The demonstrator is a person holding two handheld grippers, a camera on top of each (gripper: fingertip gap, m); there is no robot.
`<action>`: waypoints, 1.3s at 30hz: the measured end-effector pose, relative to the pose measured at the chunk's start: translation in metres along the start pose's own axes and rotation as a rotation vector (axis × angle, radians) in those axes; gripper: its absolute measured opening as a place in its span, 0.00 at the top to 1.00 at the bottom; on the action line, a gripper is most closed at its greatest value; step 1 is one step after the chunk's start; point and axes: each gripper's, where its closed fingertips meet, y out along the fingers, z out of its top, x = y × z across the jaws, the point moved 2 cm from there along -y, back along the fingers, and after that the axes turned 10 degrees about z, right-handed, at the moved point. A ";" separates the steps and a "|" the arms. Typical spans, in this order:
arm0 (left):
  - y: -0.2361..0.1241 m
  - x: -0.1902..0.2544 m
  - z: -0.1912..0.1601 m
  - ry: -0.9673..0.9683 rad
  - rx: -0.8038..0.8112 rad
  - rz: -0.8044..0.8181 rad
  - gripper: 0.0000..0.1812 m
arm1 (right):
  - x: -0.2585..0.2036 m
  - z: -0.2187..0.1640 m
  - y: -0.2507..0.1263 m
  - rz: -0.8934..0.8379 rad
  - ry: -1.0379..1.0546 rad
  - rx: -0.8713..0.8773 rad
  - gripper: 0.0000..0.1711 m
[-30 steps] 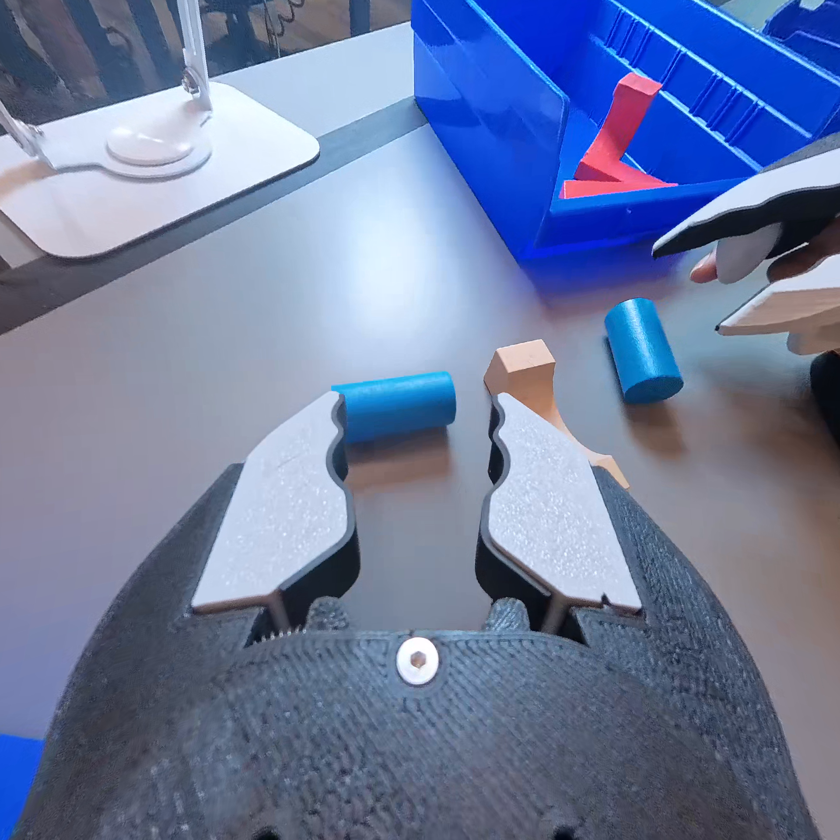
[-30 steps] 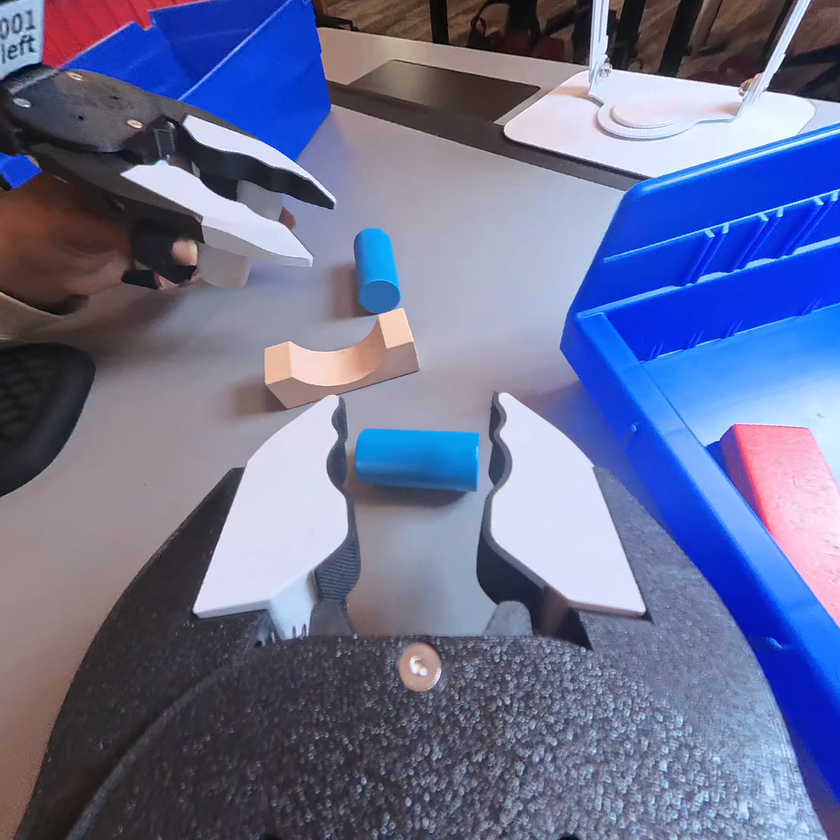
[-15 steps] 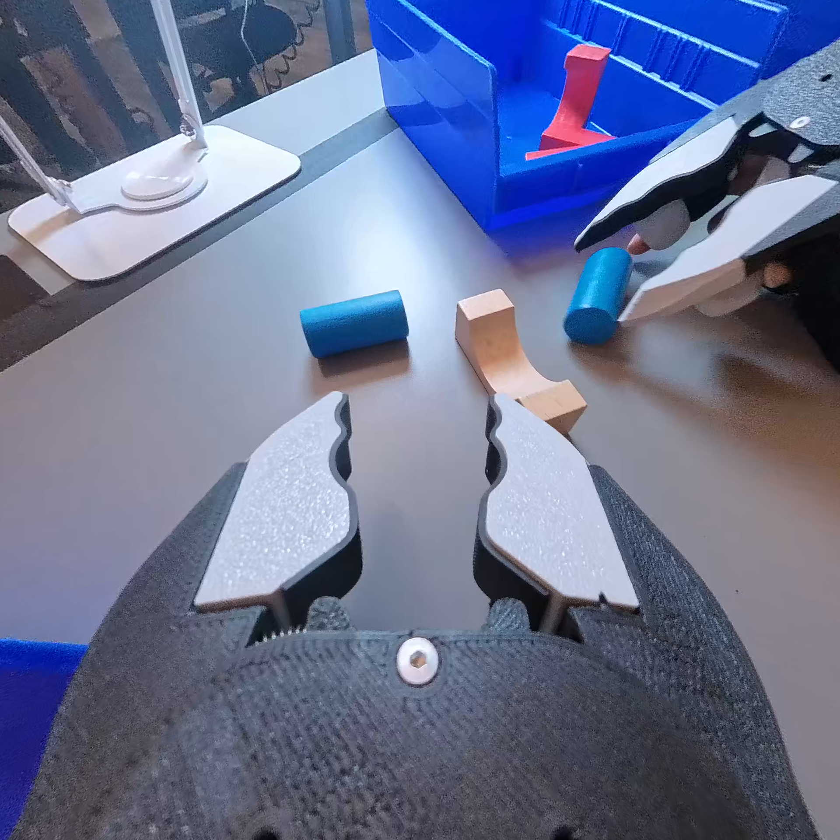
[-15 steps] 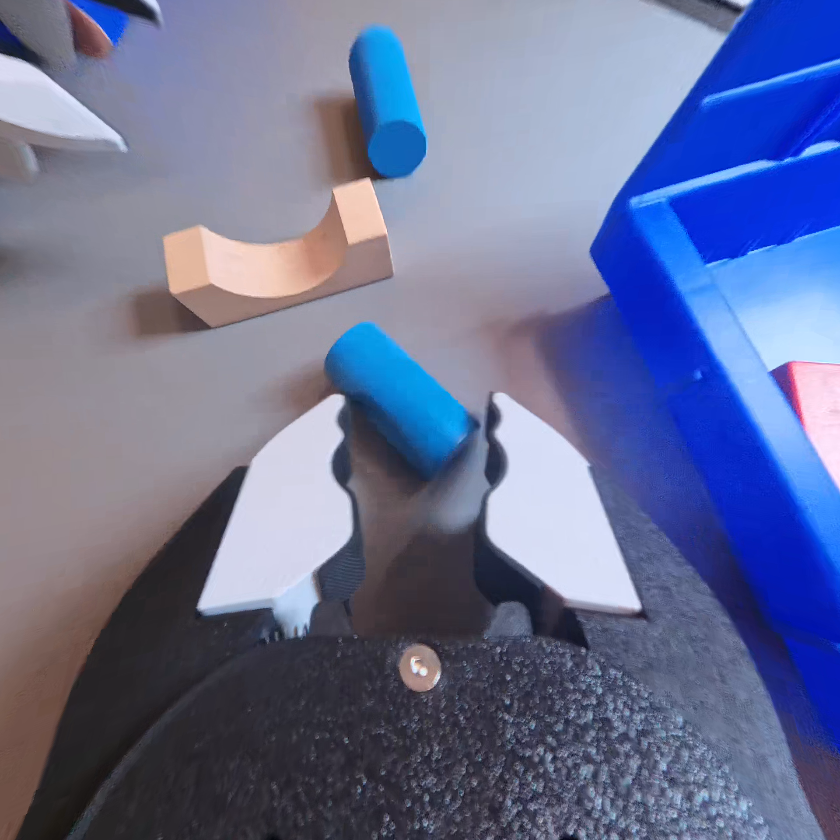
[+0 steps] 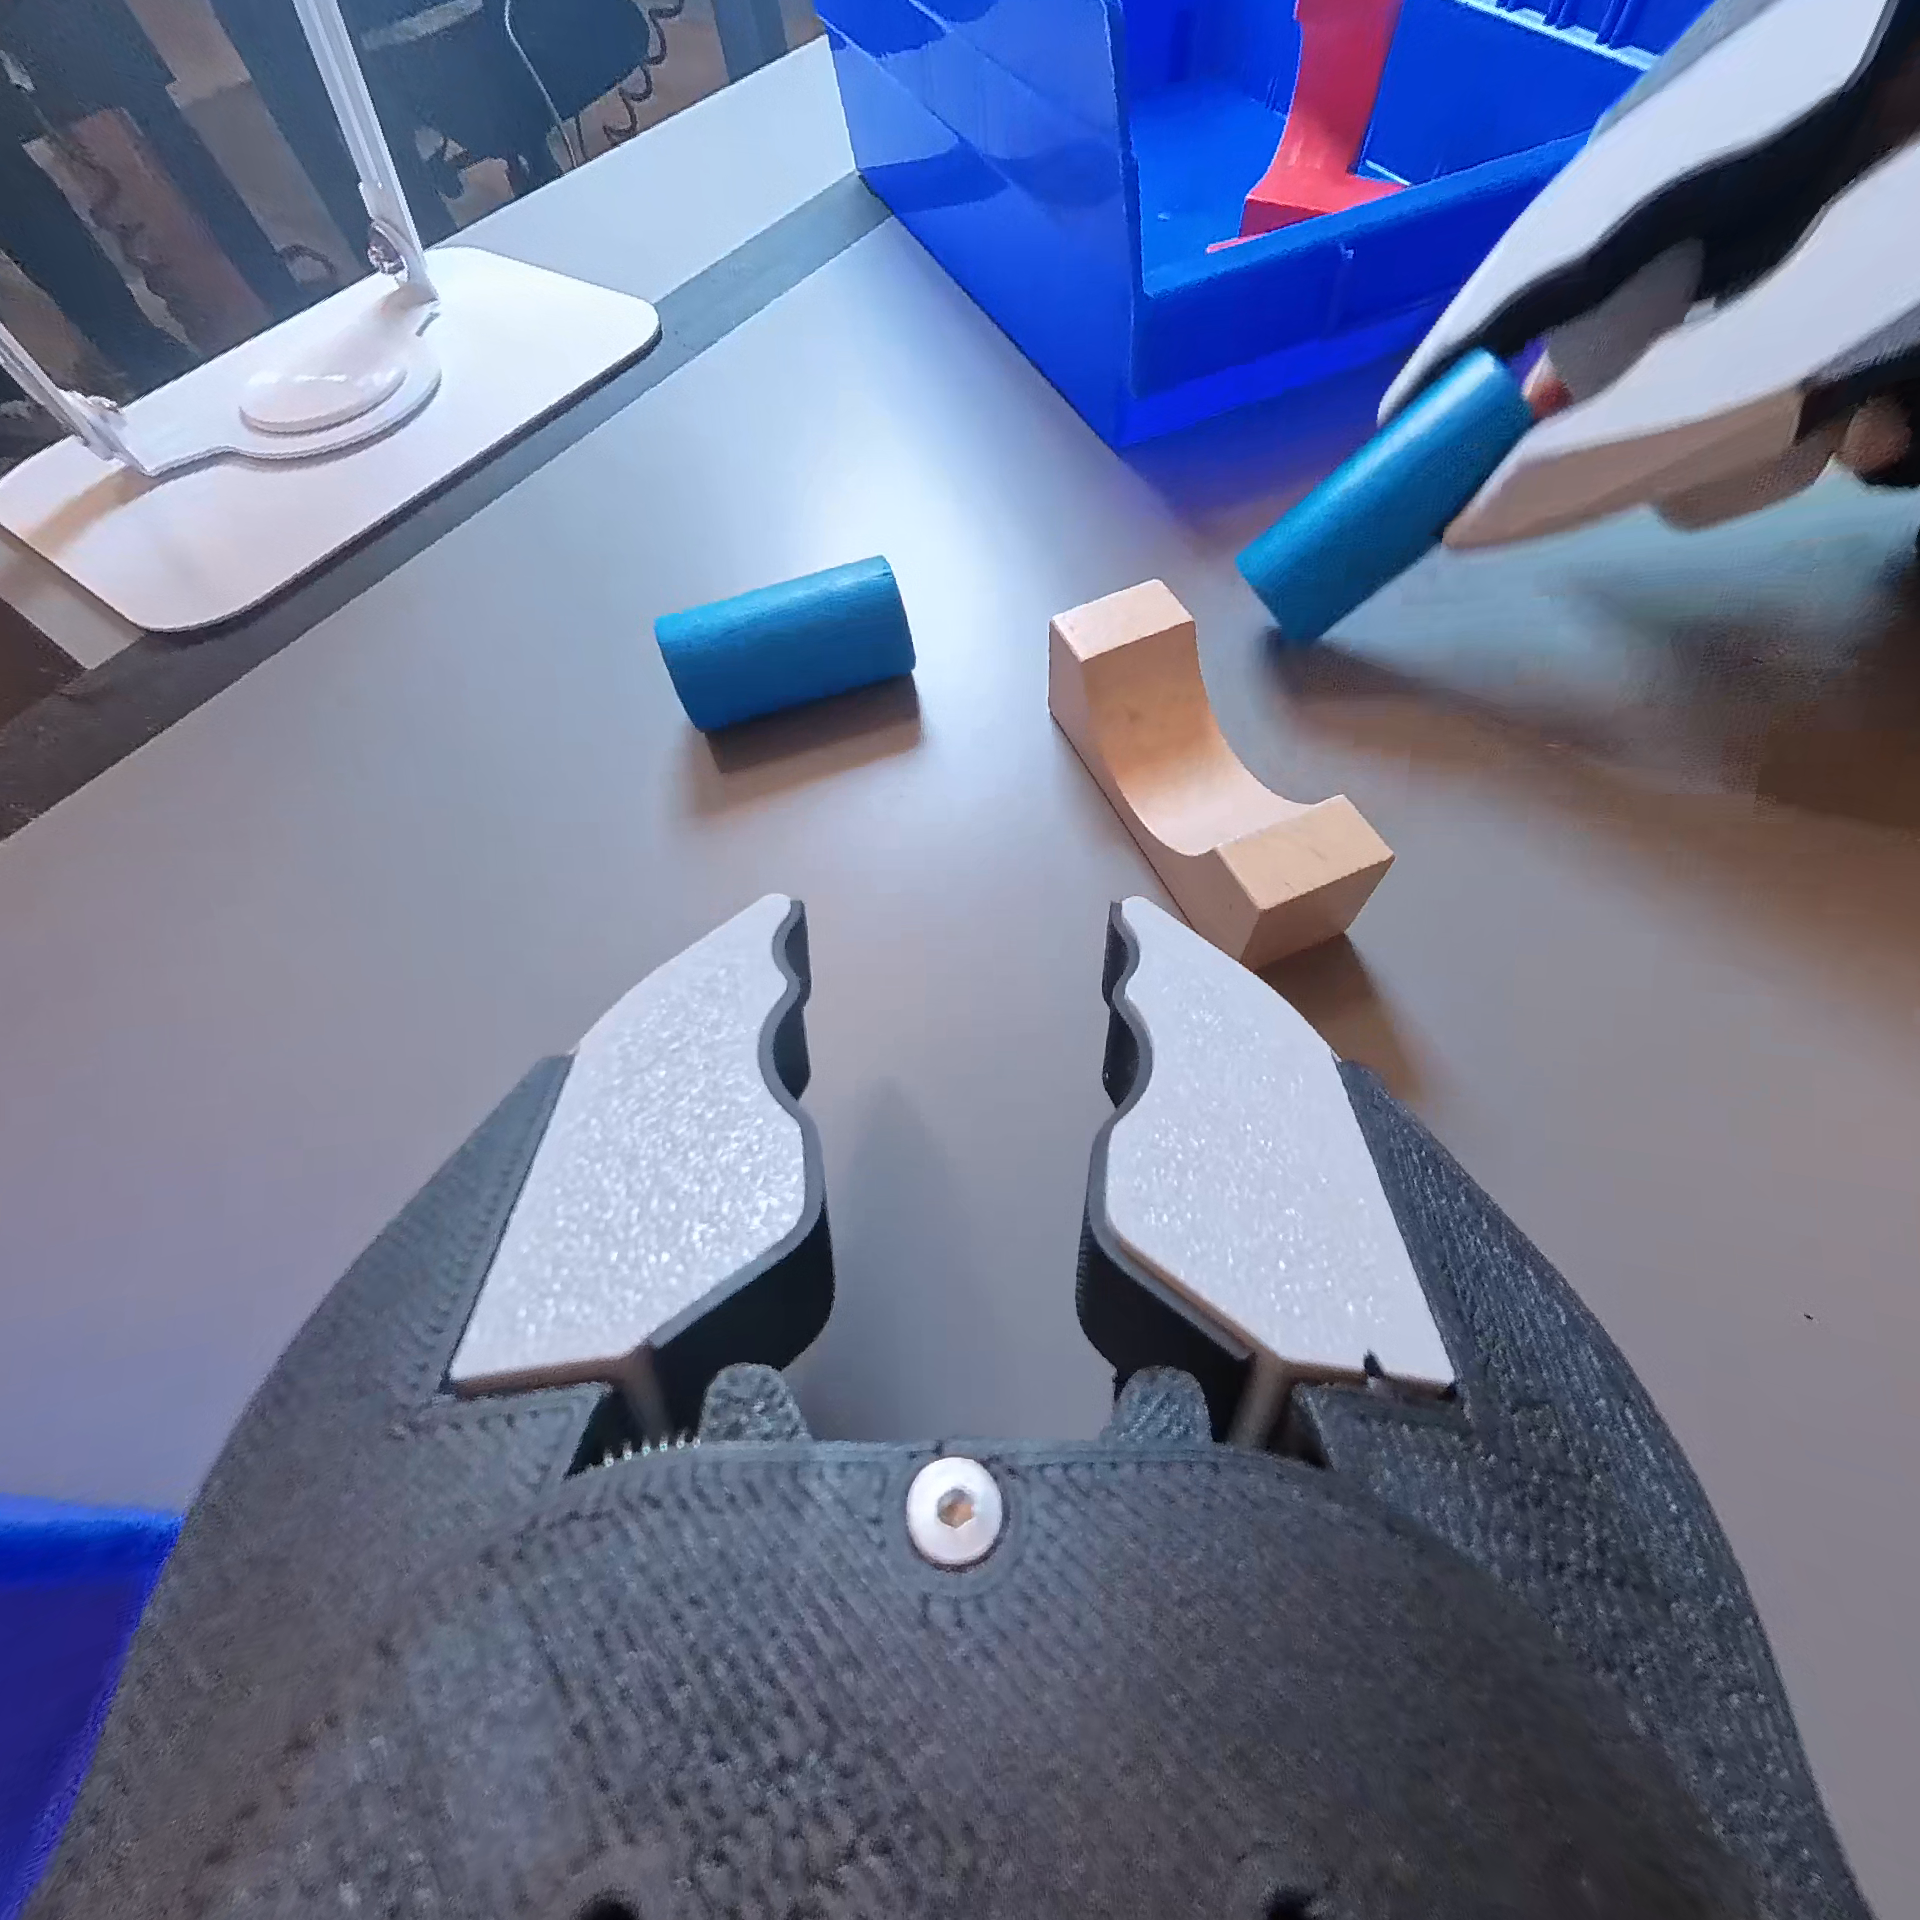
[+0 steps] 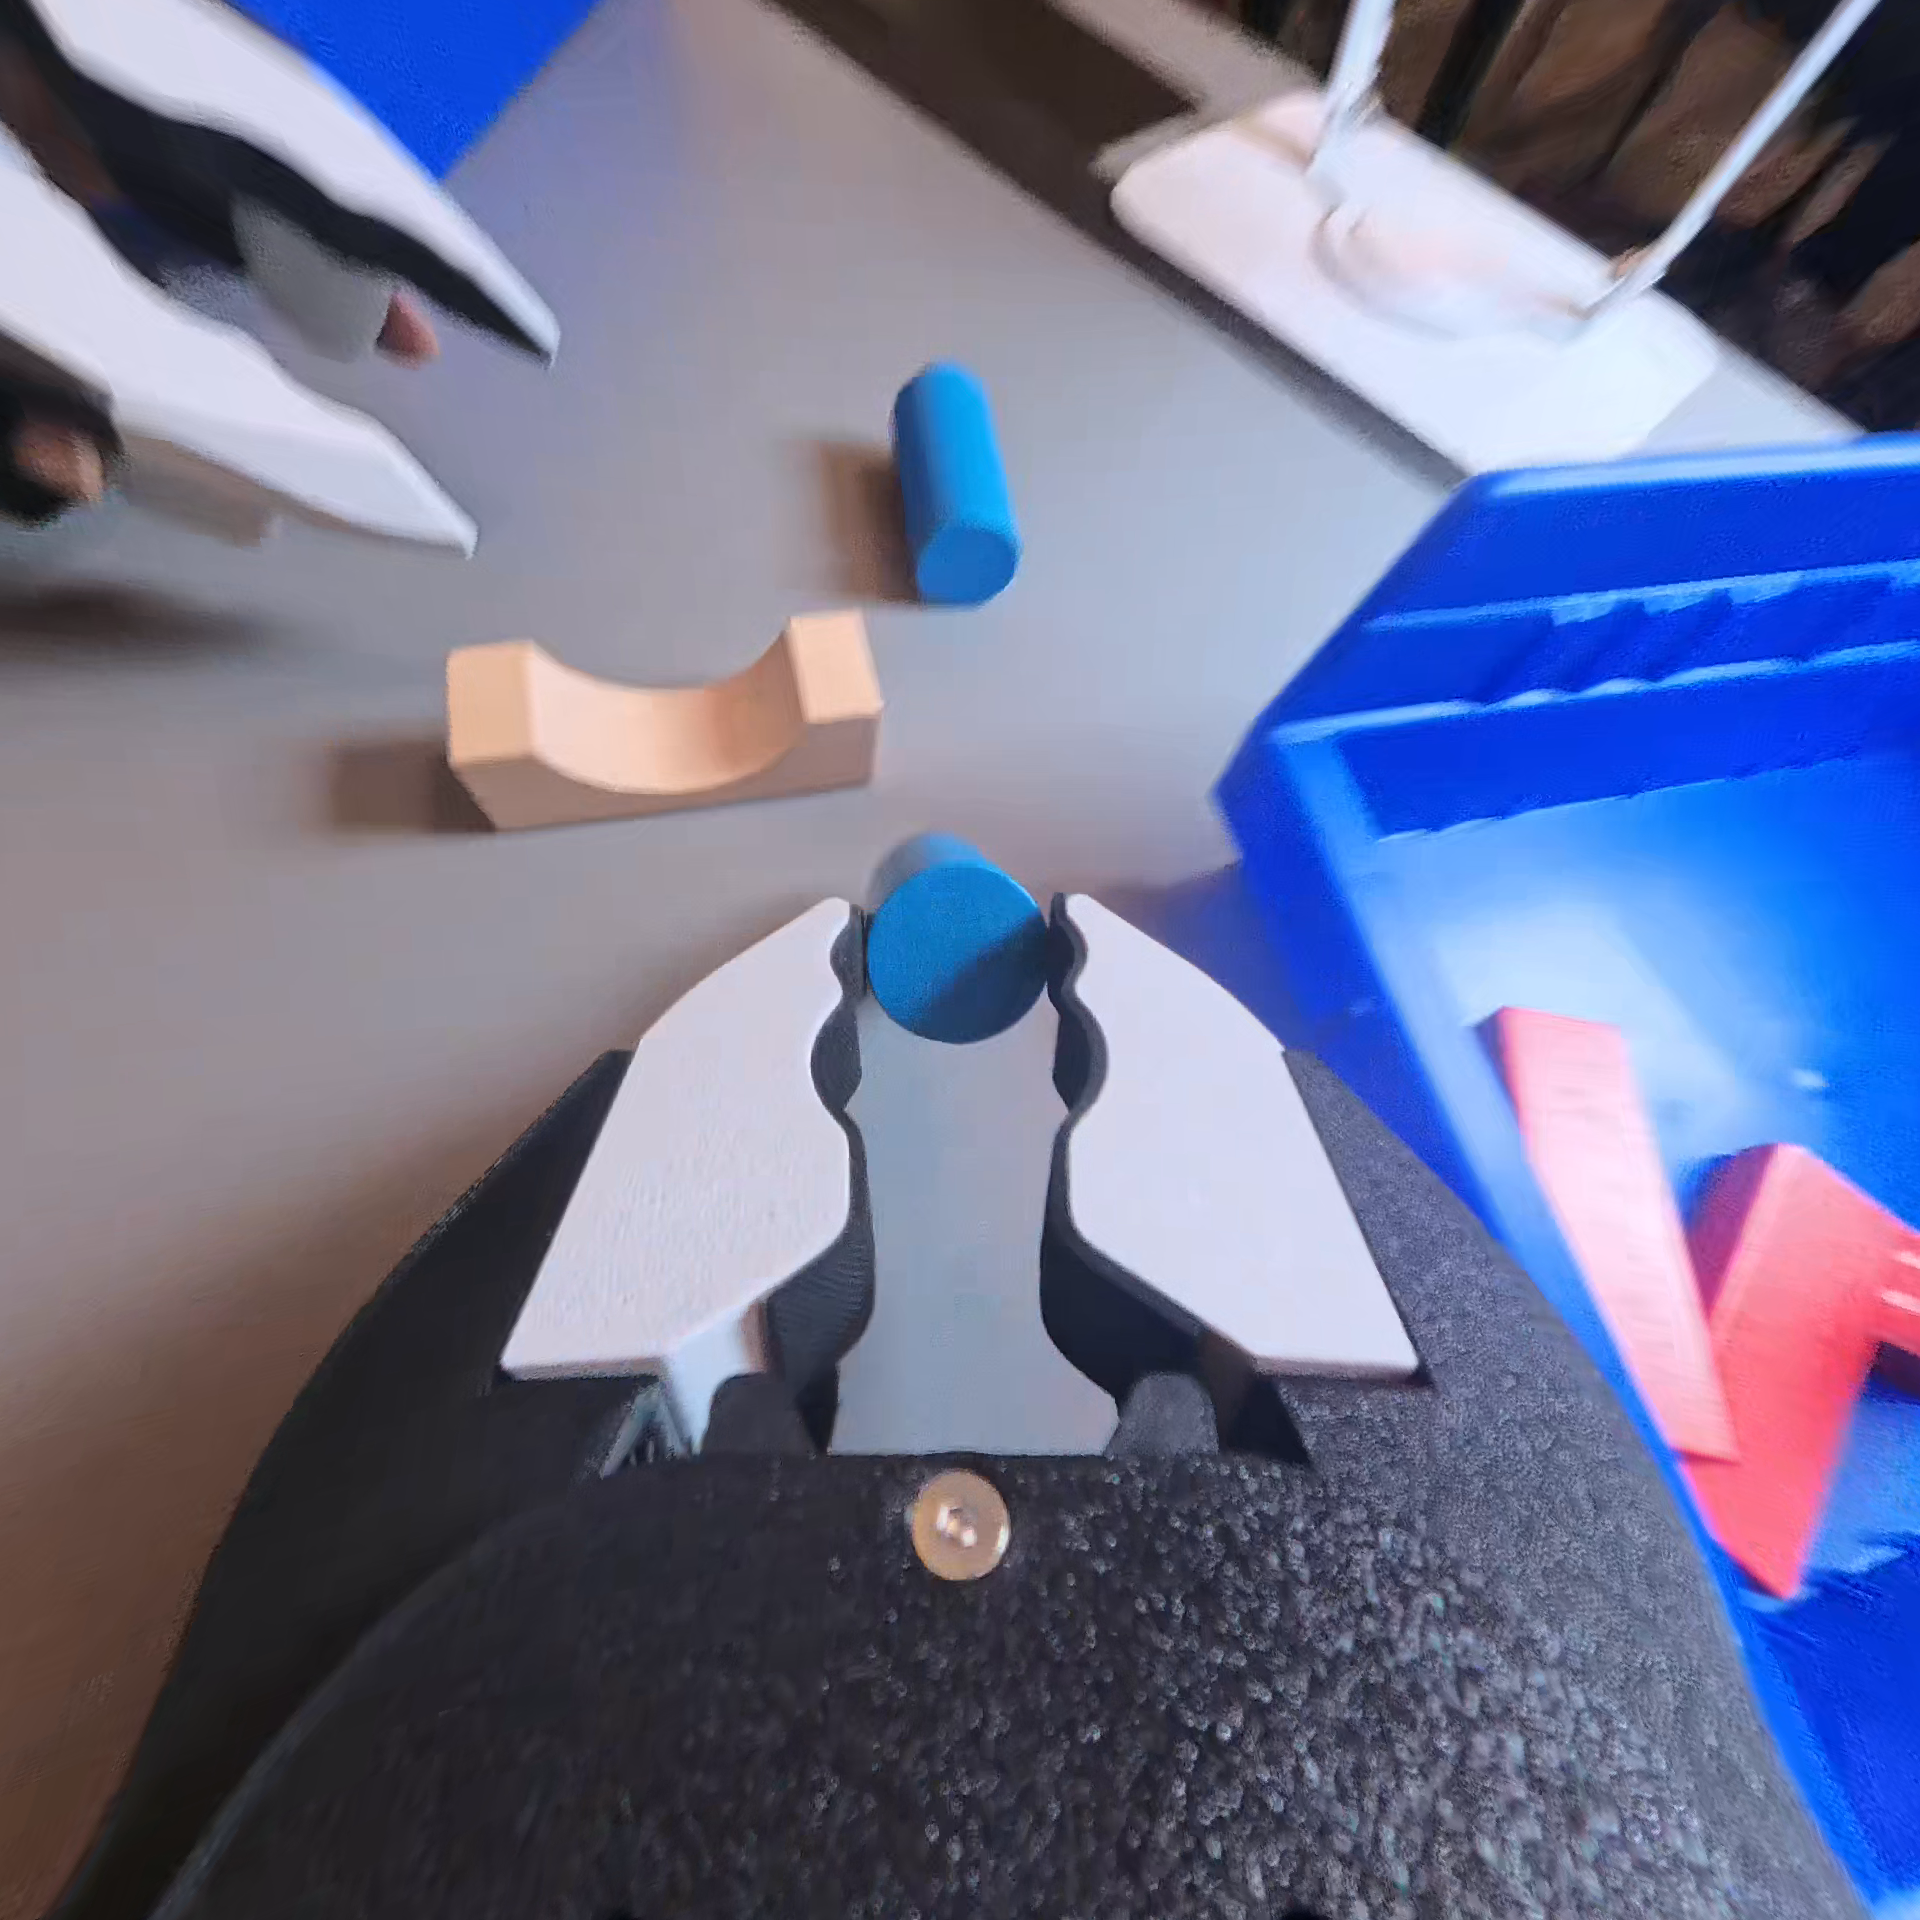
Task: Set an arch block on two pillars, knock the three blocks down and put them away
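Right wrist view: blue bin (image 6: 1351, 665) on table (image 6: 260, 1039), holding a red block (image 6: 1600, 1195). Wooden arch (image 6: 665, 717) & 2nd blue cylinder (image 6: 956, 478) lie loose. Right tongs (image 6: 956, 961) clamp blue cylinder (image 6: 951, 966); left tongs (image 5: 951, 925) wide open, empty. Put-away step; next prob. carry over bin, release.

A: Open lanes? B: Bare table (image 5: 416, 987) ahead of the left gripper (image 5: 954, 914).
A: Obstructions? B: Arch block (image 5: 1195, 769), lying cylinder (image 5: 784, 644), blue bin (image 5: 997, 187) beyond.
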 end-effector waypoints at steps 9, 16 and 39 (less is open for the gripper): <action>0.007 0.005 -0.005 0.045 -0.009 0.004 0.70 | 0.118 0.002 -0.039 -0.480 0.179 0.059 0.81; 0.040 -0.009 0.010 -0.017 -0.089 -0.002 0.60 | 0.115 0.010 -0.047 -0.523 0.166 0.107 0.71; 0.123 -0.027 0.048 0.023 -0.218 -0.082 0.79 | 0.073 0.008 -0.048 -0.287 0.186 0.206 0.76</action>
